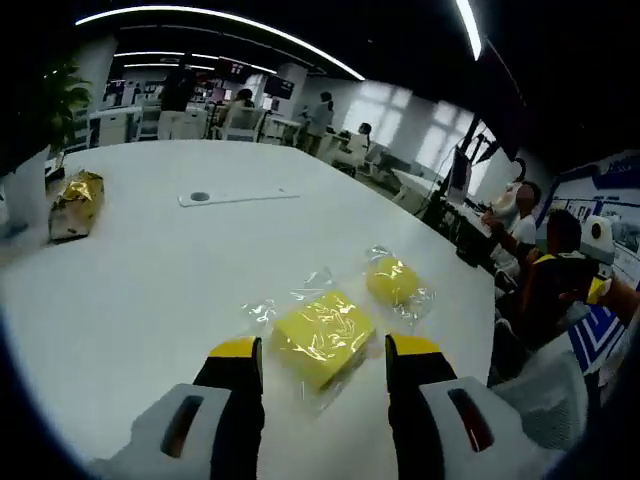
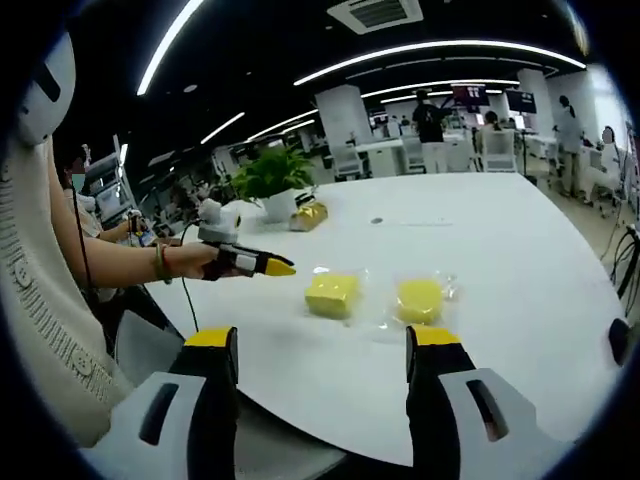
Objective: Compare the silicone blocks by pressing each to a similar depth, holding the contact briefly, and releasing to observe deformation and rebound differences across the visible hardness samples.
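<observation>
Two yellow silicone blocks in clear wrap lie side by side on the white bench (image 1: 150, 270). The left hand-held gripper (image 1: 325, 362), jaws apart and empty, hovers just short of the near block (image 1: 322, 336); the far block (image 1: 393, 280) waits beside it. The right hand-held gripper (image 2: 325, 345) hangs back, jaws apart. Press squarely on the block's middle, slowly, so the slippery wrap doesn't skid.

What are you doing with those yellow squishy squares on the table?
A person holds a gripper in each hand to test two yellow silicone blocks lying in clear wrap on the white table. The left gripper is open, its jaws either side of the nearer block, not squeezing it yet. The second block lies just beyond. The right gripper is open too, held back from the table edge. A gold packet and a potted plant sit farther off.
</observation>
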`<action>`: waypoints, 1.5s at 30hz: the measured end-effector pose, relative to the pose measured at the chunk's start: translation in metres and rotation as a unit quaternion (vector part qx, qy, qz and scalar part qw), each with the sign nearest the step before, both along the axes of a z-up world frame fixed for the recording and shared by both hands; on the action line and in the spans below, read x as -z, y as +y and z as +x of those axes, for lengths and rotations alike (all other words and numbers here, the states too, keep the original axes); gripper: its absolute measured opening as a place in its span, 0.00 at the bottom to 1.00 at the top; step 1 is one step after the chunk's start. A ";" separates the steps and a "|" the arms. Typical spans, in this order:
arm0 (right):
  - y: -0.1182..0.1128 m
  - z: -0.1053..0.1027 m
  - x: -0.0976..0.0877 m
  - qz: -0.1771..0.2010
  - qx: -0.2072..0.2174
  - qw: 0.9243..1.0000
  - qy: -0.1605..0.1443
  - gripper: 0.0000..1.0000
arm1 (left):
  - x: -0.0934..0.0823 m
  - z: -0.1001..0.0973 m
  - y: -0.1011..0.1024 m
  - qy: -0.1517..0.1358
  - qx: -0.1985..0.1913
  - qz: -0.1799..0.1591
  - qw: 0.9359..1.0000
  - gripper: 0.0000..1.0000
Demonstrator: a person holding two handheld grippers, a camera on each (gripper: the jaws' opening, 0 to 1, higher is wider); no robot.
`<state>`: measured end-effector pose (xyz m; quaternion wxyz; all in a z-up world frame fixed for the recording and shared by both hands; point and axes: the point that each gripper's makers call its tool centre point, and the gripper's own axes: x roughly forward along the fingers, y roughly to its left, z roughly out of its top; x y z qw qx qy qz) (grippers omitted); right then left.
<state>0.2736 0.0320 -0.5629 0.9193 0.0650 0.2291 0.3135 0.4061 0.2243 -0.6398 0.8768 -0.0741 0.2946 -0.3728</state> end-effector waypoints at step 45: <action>0.004 -0.026 0.000 0.011 -0.062 0.998 0.019 0.72 | -0.072 -0.142 0.010 -0.035 -0.047 -0.002 0.998 0.73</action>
